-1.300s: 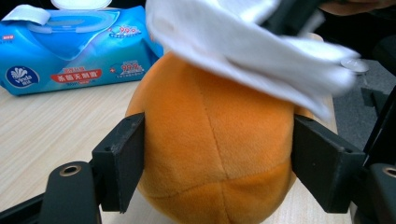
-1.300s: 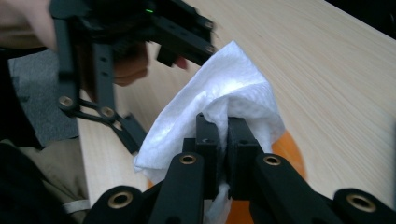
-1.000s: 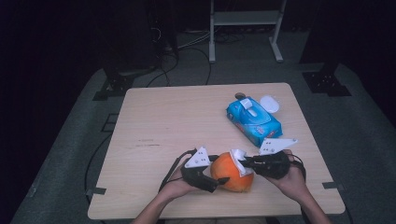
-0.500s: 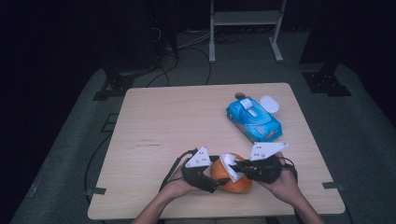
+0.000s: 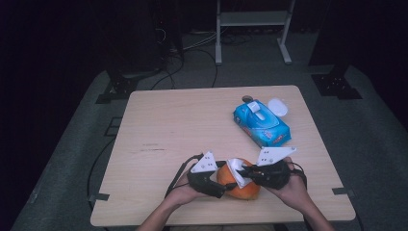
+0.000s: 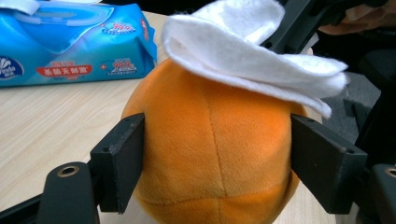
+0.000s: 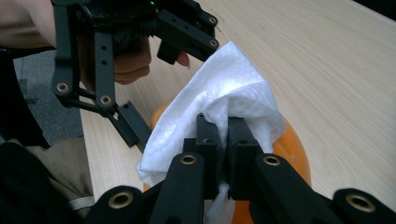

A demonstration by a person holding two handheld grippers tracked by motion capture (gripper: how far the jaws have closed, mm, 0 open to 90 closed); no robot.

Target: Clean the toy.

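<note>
Right tongs pinch a white wipe draped over the orange plush ball on the table.

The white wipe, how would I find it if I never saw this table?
Look at the near edge of the wooden table, where an orange plush ball sits. The white wipe lies on top of it, soft and crumpled, unlike the blue pack farther back.

A blue pack of wet wipes lies on the wooden tabletop. Just beside it sits a small white round lid. A white metal stand is behind.
</note>
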